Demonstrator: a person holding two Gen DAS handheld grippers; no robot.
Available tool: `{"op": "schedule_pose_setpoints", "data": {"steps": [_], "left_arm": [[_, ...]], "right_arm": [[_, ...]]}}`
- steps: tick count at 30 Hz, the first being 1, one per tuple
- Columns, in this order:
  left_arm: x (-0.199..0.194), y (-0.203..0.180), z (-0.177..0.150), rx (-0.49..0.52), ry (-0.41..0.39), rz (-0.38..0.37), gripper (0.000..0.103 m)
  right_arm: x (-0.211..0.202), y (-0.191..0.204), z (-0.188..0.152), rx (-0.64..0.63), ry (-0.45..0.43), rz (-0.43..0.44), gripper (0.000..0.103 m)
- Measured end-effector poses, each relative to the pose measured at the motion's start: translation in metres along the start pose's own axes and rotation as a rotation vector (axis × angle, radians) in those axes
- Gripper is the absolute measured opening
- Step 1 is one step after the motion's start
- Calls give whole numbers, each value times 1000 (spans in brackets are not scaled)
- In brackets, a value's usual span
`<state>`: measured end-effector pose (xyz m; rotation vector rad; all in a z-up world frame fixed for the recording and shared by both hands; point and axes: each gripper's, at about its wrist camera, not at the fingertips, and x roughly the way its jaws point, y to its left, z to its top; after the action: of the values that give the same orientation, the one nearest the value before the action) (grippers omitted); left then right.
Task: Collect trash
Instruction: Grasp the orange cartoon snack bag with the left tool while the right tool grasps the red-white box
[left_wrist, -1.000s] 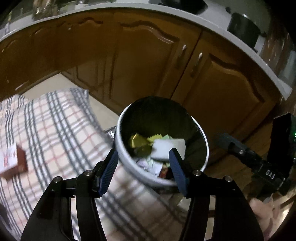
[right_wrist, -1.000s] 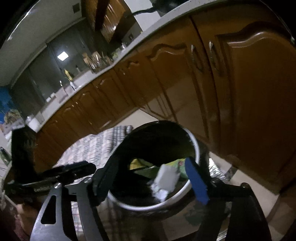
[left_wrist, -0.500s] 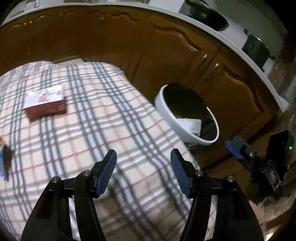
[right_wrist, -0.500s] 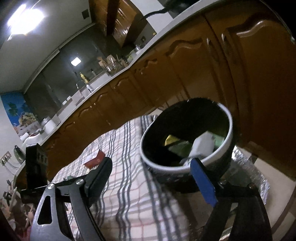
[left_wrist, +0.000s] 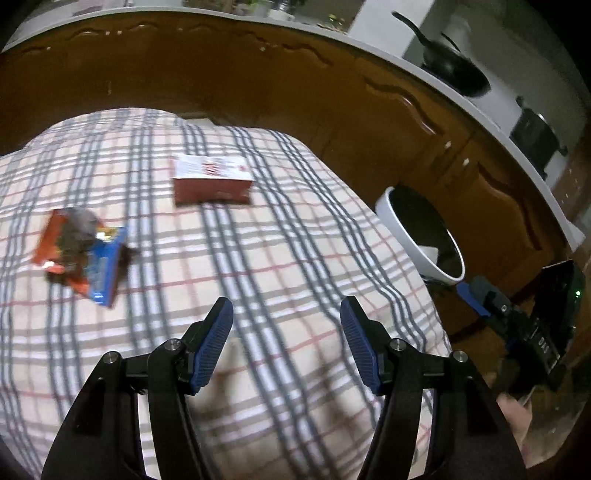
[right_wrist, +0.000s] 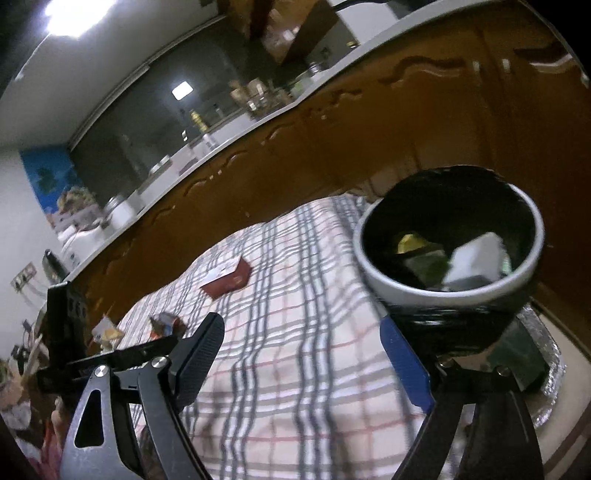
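Left wrist view first: our left gripper (left_wrist: 286, 343) hangs over the plaid cloth (left_wrist: 295, 236) with its blue pads (left_wrist: 214, 345) well apart and nothing between them. Ahead of it on the cloth we've got a dark red box (left_wrist: 213, 180) with a white top, lying flat, and off to the left a crumpled bunch of orange and blue wrappers (left_wrist: 83, 256), a bit blurry so we can't tell how many pieces. The white bin (left_wrist: 417, 240) with a black liner sits off the right edge of the cloth, down by the brown cabinets (left_wrist: 332, 96). A white scrap shows just inside its rim. The other gripper pokes in at the far right, below the bin. Up on the counter there's a black pan (left_wrist: 456, 74) and a dark pot (left_wrist: 533, 134).

Right wrist view: our right gripper (right_wrist: 303, 363) has its jaws spread wide, and they've just been opening further, nothing between them. The bin (right_wrist: 448, 280) is close on the right, just above the blue pad (right_wrist: 404, 365), and we can see a white piece, something yellow and some green stuff inside. The red box (right_wrist: 227, 278) lies further back on the cloth (right_wrist: 295, 332), and the wrappers (right_wrist: 164, 325) sit left of it, near the left gripper's (right_wrist: 122, 354) arm coming in from the left edge. Under the bin there's a bit of crinkly foil (right_wrist: 550, 373).
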<state>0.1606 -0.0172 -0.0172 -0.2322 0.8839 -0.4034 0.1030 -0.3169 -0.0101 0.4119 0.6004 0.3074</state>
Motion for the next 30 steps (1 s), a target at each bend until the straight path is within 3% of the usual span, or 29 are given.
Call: {"op": "schedule_pose_setpoints", "data": {"steps": [14, 25, 30], "left_arm": [[-43, 78, 9, -95, -76, 132, 61], [-39, 126, 17, -220, -52, 171, 62], [-26, 132, 25, -232, -39, 176, 71]], "right_arm": [[58, 64, 18, -91, 111, 105, 88], [117, 108, 46, -344, 238, 134, 88], [147, 121, 58, -475, 291, 161, 88]]}}
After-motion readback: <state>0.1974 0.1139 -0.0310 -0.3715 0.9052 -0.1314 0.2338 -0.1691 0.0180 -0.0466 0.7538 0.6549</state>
